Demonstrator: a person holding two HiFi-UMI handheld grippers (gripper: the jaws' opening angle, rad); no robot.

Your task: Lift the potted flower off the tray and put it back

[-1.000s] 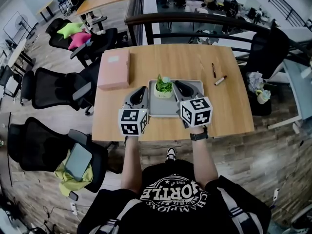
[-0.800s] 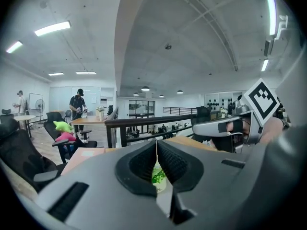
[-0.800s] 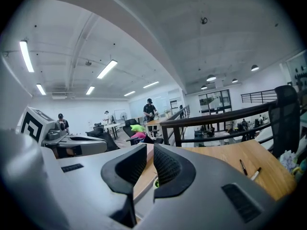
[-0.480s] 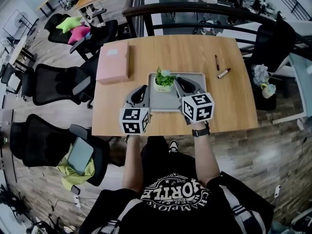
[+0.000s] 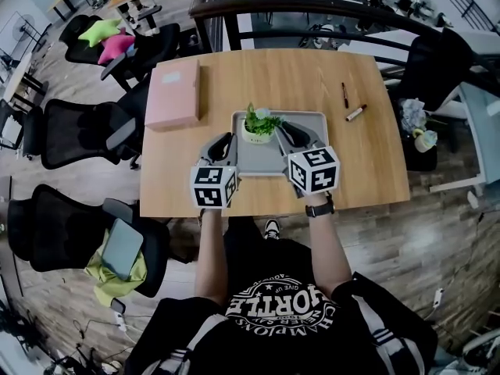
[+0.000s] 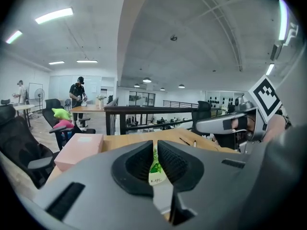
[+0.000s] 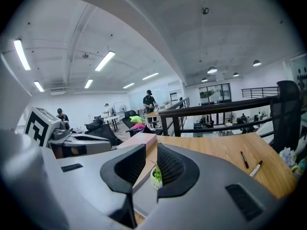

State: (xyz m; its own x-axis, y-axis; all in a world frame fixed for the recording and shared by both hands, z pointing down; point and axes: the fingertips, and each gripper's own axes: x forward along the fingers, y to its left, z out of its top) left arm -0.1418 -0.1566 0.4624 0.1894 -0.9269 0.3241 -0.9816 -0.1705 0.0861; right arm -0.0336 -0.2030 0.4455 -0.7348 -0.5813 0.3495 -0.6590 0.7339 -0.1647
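The potted flower (image 5: 258,124), green leaves in a small white pot, stands on the grey tray (image 5: 269,159) at its far left corner. My left gripper (image 5: 226,140) hovers just off the tray's left edge, near side of the pot, with its jaws shut and nothing in them. My right gripper (image 5: 281,130) reaches over the tray to the right of the pot, jaws a narrow gap apart and empty. Neither touches the pot. In the left gripper view the pot (image 6: 154,171) shows ahead through the slit of the left gripper (image 6: 155,150). In the right gripper view the pot (image 7: 156,176) sits beyond the right gripper (image 7: 151,155).
The wooden table (image 5: 367,170) also bears a pink box (image 5: 173,94) at the far left, and a pen (image 5: 344,94) and a marker (image 5: 355,113) at the far right. Black office chairs (image 5: 78,135) stand left of it, and a dark railing (image 5: 312,10) runs behind it.
Both grippers have sunk a little toward the table, still flanking the pot. The pot stands in the same place on the tray.
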